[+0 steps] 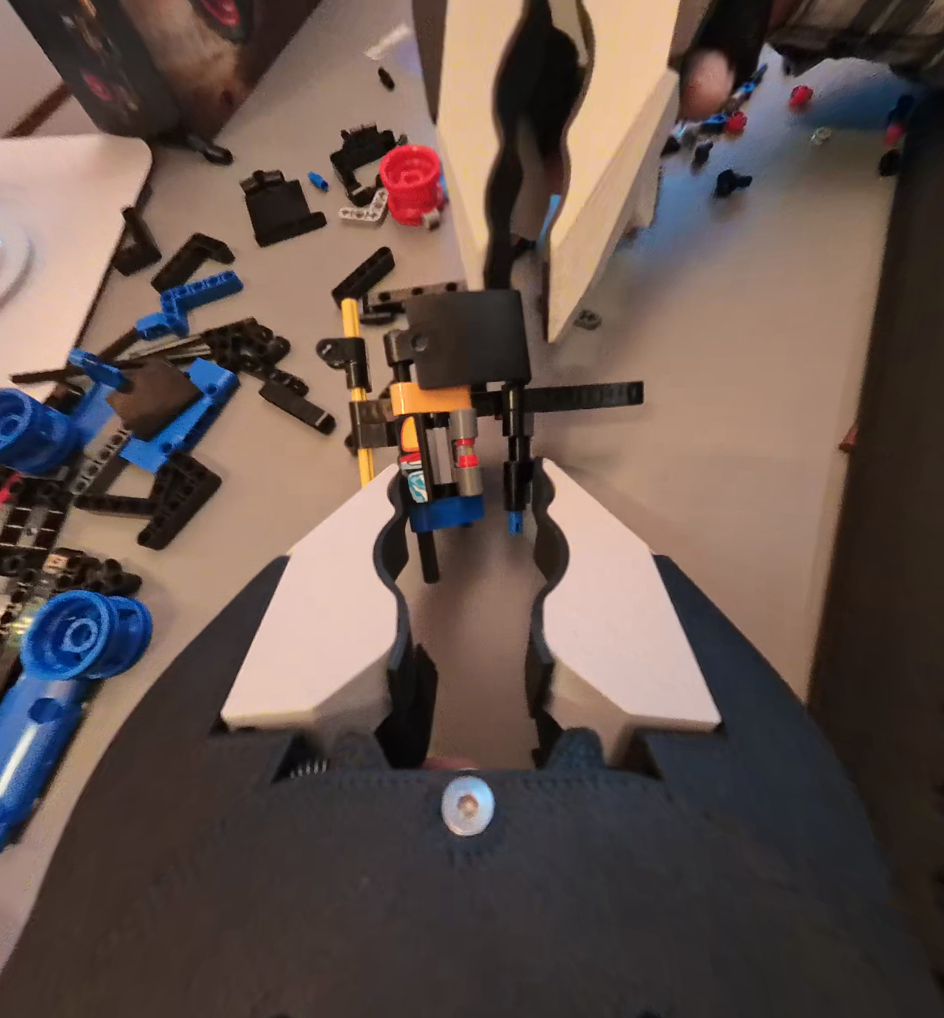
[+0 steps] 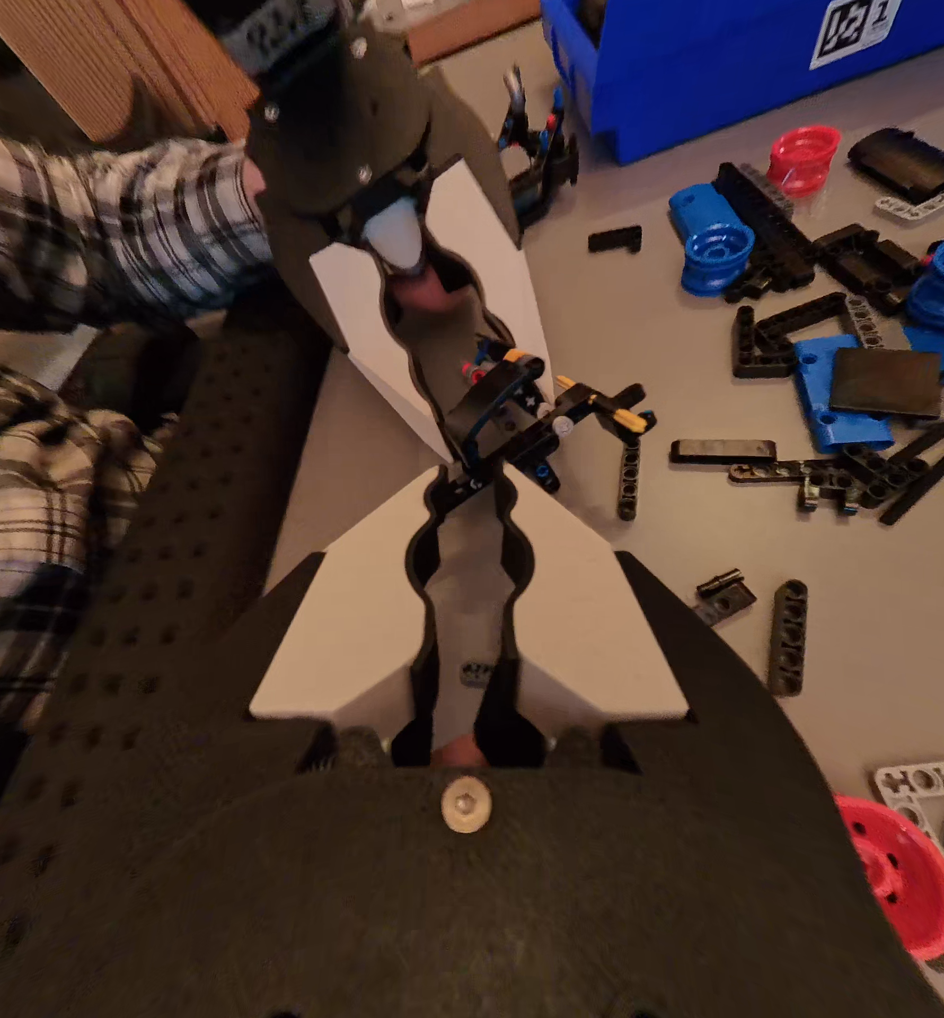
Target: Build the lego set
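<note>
Black, orange and blue lego assembly [image 1: 461, 407]; red wheel [image 1: 411, 183]; plaid black-and-white sleeve [image 2: 106, 220].

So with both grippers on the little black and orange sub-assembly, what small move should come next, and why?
Probably steady it with the left gripper and let the right gripper reseat its hold. The sub-assembly hangs above the grey table between them, and the right one pinches only a thin black end, a shaky hold for pressing parts on.

A small black, orange and blue lego assembly [image 1: 458, 418] is held above the grey table [image 1: 679, 440].
</note>
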`<state>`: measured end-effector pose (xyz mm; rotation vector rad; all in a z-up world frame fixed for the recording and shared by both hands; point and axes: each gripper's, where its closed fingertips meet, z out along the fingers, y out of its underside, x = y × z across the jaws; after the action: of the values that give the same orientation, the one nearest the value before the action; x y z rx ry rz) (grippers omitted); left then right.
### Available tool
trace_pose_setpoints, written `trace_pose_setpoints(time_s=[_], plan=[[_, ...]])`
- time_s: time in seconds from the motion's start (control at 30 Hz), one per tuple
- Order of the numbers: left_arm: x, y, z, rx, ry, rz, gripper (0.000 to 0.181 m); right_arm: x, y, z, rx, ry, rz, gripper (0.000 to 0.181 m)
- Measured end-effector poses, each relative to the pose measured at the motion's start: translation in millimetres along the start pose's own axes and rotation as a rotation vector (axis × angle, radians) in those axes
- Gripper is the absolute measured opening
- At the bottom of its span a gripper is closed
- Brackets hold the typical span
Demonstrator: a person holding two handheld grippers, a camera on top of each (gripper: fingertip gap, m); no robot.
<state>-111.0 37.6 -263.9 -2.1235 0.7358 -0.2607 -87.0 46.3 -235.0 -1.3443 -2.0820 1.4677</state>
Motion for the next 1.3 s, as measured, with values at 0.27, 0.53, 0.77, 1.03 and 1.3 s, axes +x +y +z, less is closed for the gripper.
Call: trace_pose_setpoints(time_s=[0.27, 0.53, 0.77, 1.03, 1.3], plan=[[0.8, 3.4, 1.0, 0.0, 0.096, -0.139, 0.041, 6.2, -2.1, 4.3, 0.01, 0.019, 0.025, 0.004], [-3.2, -0.1, -2.5, 0.052, 0.153, -0.233, 0.042, 8.5, -13.4, 4.9, 0.074, -0.023, 0.145, 0.004], [-1.3, 4.7, -3.3, 0.021, 0.209, -0.26, 0.041, 7.3, -11.5, 8.5, 0.05, -0.037, 0.172, 0.003], [-0.8, 1.3, -3.3, 0.029, 0.282, -0.318, 0.041, 9.2, -15.3, 5.6, 0.072, -0.065, 0.244, 0.003], [-0.3, -0.5, -3.1, 0.032, 0.336, -0.371, 0.04, 9.3, -20.9, -0.5, 0.096, -0.082, 0.274, 0.003]])
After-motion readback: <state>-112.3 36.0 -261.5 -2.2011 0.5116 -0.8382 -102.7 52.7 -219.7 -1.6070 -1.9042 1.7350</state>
